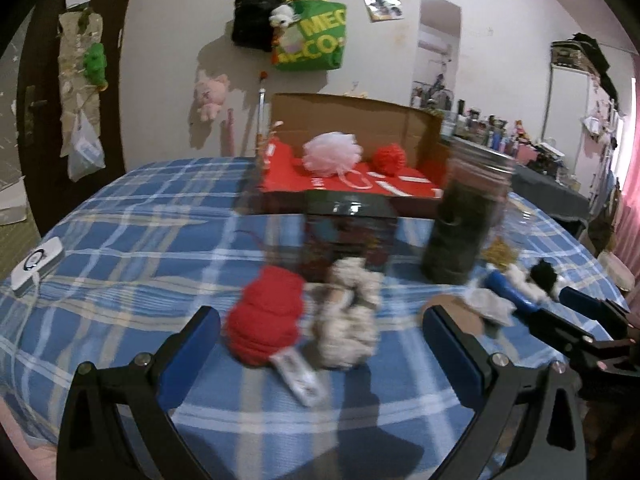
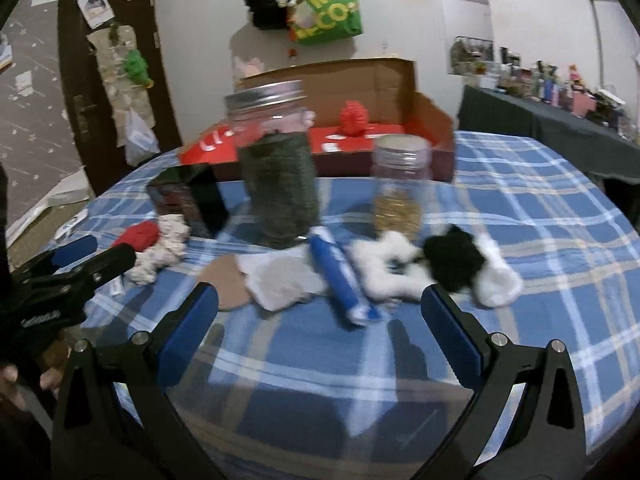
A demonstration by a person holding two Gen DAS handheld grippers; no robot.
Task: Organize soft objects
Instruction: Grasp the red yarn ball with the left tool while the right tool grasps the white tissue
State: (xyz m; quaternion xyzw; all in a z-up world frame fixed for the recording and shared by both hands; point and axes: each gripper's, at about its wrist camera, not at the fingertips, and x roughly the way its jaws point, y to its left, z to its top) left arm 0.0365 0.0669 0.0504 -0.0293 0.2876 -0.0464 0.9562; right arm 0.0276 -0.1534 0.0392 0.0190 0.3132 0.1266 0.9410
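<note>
Both grippers hang over the blue plaid bedspread (image 2: 520, 184) with their jaws spread wide and nothing between them. The left gripper (image 1: 320, 332) points at a red knitted bundle (image 1: 264, 320) with a white tag, and touching it on the right lies a cream fluffy scrunchie (image 1: 348, 316). The right gripper (image 2: 320, 304) faces a blue tube (image 2: 340, 276) lying flat, with a grey-white pad (image 2: 276, 284) just to its left, resting partly over a brown round disc (image 2: 226, 284). To the tube's right sits a white fluffy scrunchie (image 2: 384, 268), then a black-and-white furry piece (image 2: 468, 264). Behind these stand a dark box (image 2: 188, 200), a tall jar with a metal lid (image 2: 276, 168) filled with something dark, and a smaller clear jar (image 2: 400, 184). Farther back is an open cardboard box (image 1: 352, 152) with a red floor, holding a pale pink mesh puff (image 1: 332, 154) and a red pom-pom (image 1: 390, 160), apart from each other.
</note>
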